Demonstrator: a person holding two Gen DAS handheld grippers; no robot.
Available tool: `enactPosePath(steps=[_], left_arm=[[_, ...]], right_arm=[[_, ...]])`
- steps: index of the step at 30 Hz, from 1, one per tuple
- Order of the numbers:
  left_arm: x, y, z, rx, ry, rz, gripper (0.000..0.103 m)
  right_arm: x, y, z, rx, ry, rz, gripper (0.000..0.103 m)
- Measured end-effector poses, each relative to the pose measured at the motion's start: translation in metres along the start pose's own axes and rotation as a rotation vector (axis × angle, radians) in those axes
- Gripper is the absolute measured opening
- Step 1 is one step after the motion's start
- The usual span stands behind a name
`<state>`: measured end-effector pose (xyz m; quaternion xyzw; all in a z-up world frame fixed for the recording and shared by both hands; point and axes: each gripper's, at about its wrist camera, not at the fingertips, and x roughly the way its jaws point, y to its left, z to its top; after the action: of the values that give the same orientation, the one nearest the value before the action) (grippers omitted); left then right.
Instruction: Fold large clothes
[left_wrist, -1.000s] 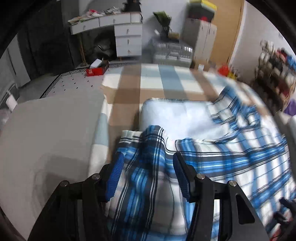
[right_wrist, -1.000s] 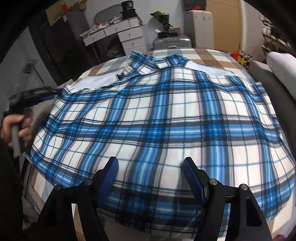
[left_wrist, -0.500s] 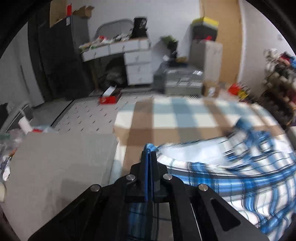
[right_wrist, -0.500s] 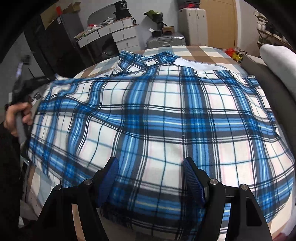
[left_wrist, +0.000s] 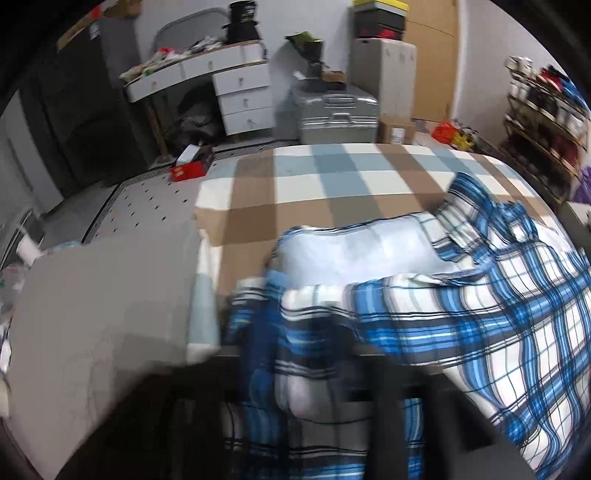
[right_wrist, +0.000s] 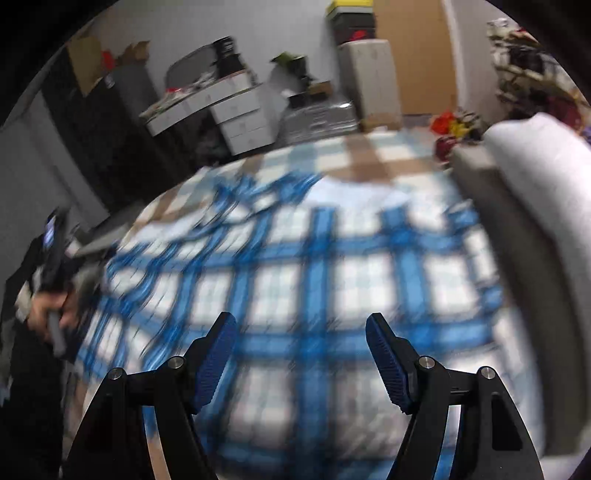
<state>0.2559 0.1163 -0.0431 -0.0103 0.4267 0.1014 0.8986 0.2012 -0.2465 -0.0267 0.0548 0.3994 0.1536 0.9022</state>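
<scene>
While the left gripper (left_wrist: 306, 332), a dark blur, is opening its fingers with plaid cloth bunched between them, the blue-and-white checked shirt (right_wrist: 332, 280) is lying spread over the bed (left_wrist: 332, 184), soft woven fabric on a brown, blue and cream check cover, reaching its near edge. The right gripper (right_wrist: 301, 362) is hovering above, ribbed blue fingers (right_wrist: 216, 358) parted, empty.

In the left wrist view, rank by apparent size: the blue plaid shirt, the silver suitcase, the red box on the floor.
1. Blue-and-white plaid shirt, largest, though it lies nearest the camera.
2. Silver ribbed hard-shell suitcase.
3. Red cardboard box on the floor, smallest.
Suitcase and box lie farther off, so true sizes stay unsure.
</scene>
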Motion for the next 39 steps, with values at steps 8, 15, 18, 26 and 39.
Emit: enactPosePath(steps=[8, 15, 18, 26, 39], left_arm=[[0.029, -0.016, 0.009, 0.066, 0.038, 0.027, 0.059], [0.026, -0.019, 0.006, 0.099, 0.018, -0.012, 0.003], [0.019, -0.018, 0.007, 0.102, -0.003, -0.019, 0.002], [0.019, -0.016, 0.006, 0.088, -0.006, -0.036, 0.002], [-0.009, -0.01, 0.005, 0.056, -0.091, -0.076, 0.002]], right_arm=[[0.081, -0.014, 0.086, -0.034, 0.053, 0.003, 0.072], [0.156, 0.009, 0.091, -0.181, 0.187, 0.02, 0.072], [0.167, 0.019, 0.09, -0.282, 0.231, 0.036, 0.072], [0.173, 0.006, 0.088, -0.289, 0.251, 0.102, 0.002], [0.109, 0.006, 0.092, -0.287, 0.011, 0.132, 0.001]])
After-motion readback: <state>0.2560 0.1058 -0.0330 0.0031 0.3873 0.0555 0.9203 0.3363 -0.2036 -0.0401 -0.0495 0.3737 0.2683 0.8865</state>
